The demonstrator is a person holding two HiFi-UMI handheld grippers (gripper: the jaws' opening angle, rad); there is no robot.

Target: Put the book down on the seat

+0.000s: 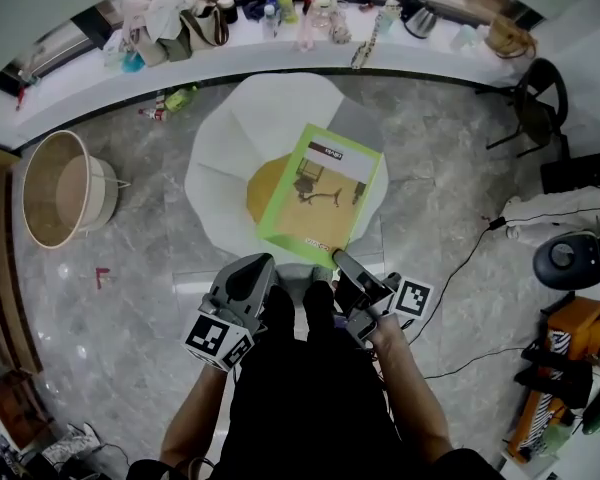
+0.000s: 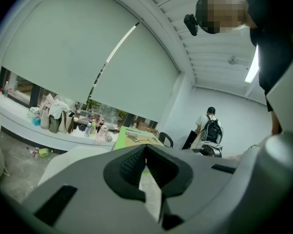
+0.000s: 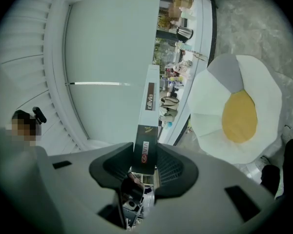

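Note:
A green book with a white and tan cover hangs tilted over the seat, a white fried-egg-shaped cushion with a yellow yolk. My right gripper is shut on the book's near edge. In the right gripper view the book's spine stands between the pads of the right gripper, with the seat off to the right below. My left gripper sits just left of the book's near corner, shut and empty. In the left gripper view the left gripper points toward the book.
A round woven basket stands on the floor at left. A curved counter with bottles and bags runs along the back. A black chair, cables and orange equipment are at right. A person with a backpack stands far off.

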